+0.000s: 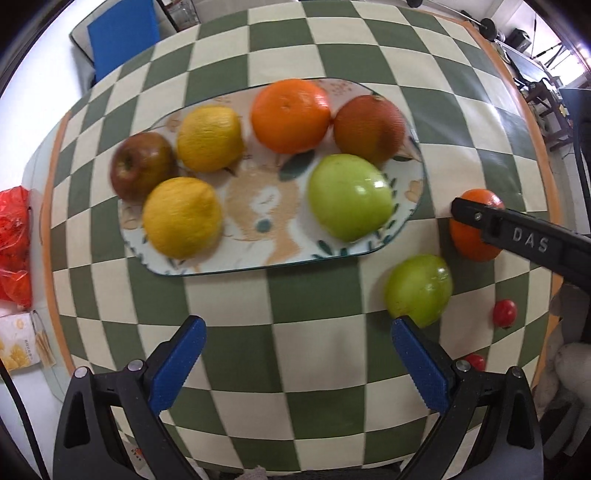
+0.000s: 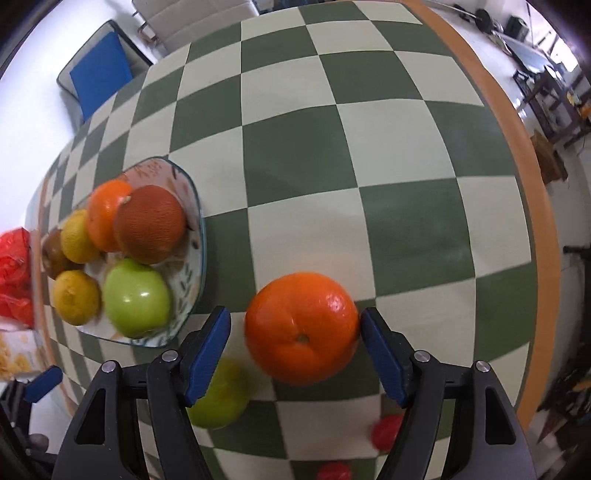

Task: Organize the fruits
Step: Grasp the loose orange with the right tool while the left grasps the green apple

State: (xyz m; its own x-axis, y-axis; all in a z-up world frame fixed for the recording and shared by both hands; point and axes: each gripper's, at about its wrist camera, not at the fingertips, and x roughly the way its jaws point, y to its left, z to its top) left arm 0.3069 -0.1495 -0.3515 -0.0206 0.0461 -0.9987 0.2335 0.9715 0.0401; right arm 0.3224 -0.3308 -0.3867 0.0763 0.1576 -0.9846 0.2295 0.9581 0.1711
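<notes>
Left tongs (image 1: 295, 328) gape wide over bare check cloth, nothing between the blue ribbed pads; a loose green apple (image 1: 419, 286) sits just beside the right-hand pad. Right tongs (image 2: 295, 328) straddle a loose orange (image 2: 301, 326): right pad looks to touch the peel, left pad stands apart, so partly open and not clamped.

Tabletop (image 2: 369, 166) is round, covered in a green-and-cream checked cloth with an orange border band. Oval plate (image 1: 417, 192), glazed with a painted floral pattern and dark rim, holds two yellow lemons (image 1: 183, 218), a dull red apple (image 1: 142, 166), a glossy orange, a matte brownish-orange round fruit (image 1: 369, 127) and a shiny green apple (image 1: 349, 195). Loose fruit lies off the plate's right end, near the tabletop edge, along with small red tomatoes (image 1: 505, 313).

Room: white floor, blue cushion (image 1: 123, 35) on a chair beyond the far edge, red plastic bag (image 1: 13, 240) and a printed carton at left, dark clutter of furniture at right. Motion blur softens the fruit edges.
</notes>
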